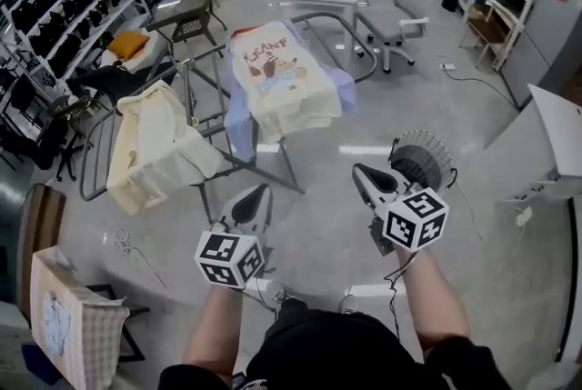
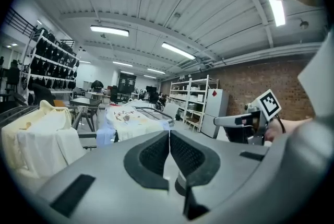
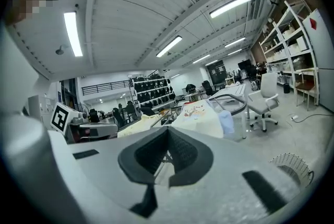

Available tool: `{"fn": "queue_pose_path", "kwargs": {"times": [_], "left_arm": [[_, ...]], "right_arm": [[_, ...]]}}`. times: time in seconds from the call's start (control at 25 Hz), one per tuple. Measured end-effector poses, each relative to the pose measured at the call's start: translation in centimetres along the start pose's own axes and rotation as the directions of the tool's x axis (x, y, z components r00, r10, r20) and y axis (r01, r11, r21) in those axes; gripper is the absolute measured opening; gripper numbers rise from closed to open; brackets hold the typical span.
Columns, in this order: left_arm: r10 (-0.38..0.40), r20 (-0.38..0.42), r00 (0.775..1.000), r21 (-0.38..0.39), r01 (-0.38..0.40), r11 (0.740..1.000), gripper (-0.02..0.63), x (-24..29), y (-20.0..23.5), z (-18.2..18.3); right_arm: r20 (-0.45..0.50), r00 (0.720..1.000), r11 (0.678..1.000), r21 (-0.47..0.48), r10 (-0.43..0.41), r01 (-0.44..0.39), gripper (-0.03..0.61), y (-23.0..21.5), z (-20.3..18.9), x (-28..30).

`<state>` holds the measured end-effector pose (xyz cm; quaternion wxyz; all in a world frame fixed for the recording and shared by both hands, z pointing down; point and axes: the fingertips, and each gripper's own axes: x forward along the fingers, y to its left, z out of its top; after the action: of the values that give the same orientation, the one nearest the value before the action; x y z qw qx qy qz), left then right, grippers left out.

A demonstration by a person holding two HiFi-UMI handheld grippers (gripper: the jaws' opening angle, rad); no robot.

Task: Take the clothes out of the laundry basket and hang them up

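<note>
Tubular metal drying rack [image 1: 187,93] carries a cream printed shirt [image 1: 284,79] over pale blue cloth [image 1: 238,120], with a plain cream garment [image 1: 156,152] draped limp beside them. Round white wire basket [image 1: 421,159] on the floor near the right gripper [image 1: 364,177]. Left gripper [image 1: 257,197] and right gripper: ribbed black pads pressed together, gripping nothing, apart from the clothes.
</note>
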<state>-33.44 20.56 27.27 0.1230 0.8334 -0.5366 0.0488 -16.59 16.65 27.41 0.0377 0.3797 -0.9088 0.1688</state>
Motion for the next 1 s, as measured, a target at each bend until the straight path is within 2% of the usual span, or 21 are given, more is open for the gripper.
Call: {"fn": "queue_pose_path", "kwargs": {"times": [0.2,0.36,0.6,1.0], "left_arm": [[0.020,-0.010,1.000,0.014,-0.020,1.000,0.010,-0.1,-7.7,-2.1],[0.038,-0.027,0.999,0.021,-0.038,0.999,0.010,-0.8,-10.8,-3.3],[0.070,-0.040,0.997,0.028,-0.069,0.997,0.010,-2.5,-12.6,-4.3],[0.070,-0.028,0.997,0.008,-0.069,0.998,0.009,-3.7,-13.5,-5.5]], "right_arm": [[-0.004,0.999,0.999,0.020,0.040,-0.039,0.005,-2.6,-2.0,-6.1],[-0.007,0.998,0.997,0.032,0.065,-0.065,0.005,-3.2,-3.1,-8.7],[-0.003,0.997,0.996,0.048,0.078,-0.077,0.005,-3.1,-4.3,-11.2],[-0.018,0.996,0.996,0.042,0.084,-0.083,0.005,-1.4,-6.0,-12.7]]}}
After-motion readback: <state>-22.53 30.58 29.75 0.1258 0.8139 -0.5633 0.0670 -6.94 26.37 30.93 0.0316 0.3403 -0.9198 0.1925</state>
